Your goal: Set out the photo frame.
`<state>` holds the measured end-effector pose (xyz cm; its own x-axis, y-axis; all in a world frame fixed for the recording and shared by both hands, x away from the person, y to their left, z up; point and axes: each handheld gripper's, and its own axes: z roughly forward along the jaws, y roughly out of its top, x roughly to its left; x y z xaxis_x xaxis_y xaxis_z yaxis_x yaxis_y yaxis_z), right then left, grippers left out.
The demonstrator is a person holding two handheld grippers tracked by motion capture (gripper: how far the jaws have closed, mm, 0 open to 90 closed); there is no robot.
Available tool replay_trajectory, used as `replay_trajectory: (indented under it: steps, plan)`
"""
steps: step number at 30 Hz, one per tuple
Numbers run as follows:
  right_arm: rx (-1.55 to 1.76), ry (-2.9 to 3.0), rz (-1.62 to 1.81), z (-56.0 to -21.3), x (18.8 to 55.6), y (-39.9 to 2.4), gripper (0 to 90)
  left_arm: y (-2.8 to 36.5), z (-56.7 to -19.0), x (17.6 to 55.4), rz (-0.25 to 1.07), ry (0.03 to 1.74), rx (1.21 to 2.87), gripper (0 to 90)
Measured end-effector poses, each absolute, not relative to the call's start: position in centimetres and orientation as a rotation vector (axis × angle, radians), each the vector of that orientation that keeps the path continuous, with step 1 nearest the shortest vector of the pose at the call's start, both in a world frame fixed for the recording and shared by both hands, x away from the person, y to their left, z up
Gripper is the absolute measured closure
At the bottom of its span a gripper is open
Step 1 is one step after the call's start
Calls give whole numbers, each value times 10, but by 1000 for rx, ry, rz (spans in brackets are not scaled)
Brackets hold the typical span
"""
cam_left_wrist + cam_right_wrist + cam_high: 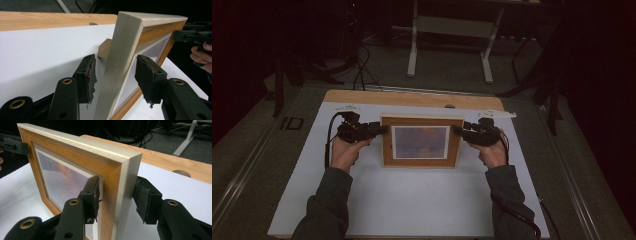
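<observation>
A wooden picture frame [421, 141] with a pale outer edge and a sunset print stands tilted back on the white mat, with a small wooden prop [105, 48] behind it. My left gripper [382, 129] is open around the frame's left side [117, 75]; a strip of mat shows between its left pad [87, 75] and the wood. My right gripper [458, 129] is shut on the frame's right side [117, 195], with both pads against the wood. The left gripper view also shows the right gripper [192, 35] at the far edge.
The white mat [402, 200] covers a wooden table [412, 98] that has a round hole [450, 106] near its back edge. Beyond the table, cables and the legs of a white stand [413, 55] are on the dark floor.
</observation>
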<state>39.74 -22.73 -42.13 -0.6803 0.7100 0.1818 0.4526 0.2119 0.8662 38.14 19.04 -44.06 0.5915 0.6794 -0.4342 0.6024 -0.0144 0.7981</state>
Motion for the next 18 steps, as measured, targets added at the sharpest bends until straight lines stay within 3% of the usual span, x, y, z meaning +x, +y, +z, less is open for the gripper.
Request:
replay_trajectory:
  steps: [18]
  plan:
    - [1087, 2219, 1468, -417, 388, -242, 556, 210, -429, 360, 151, 1041, 1681, 538]
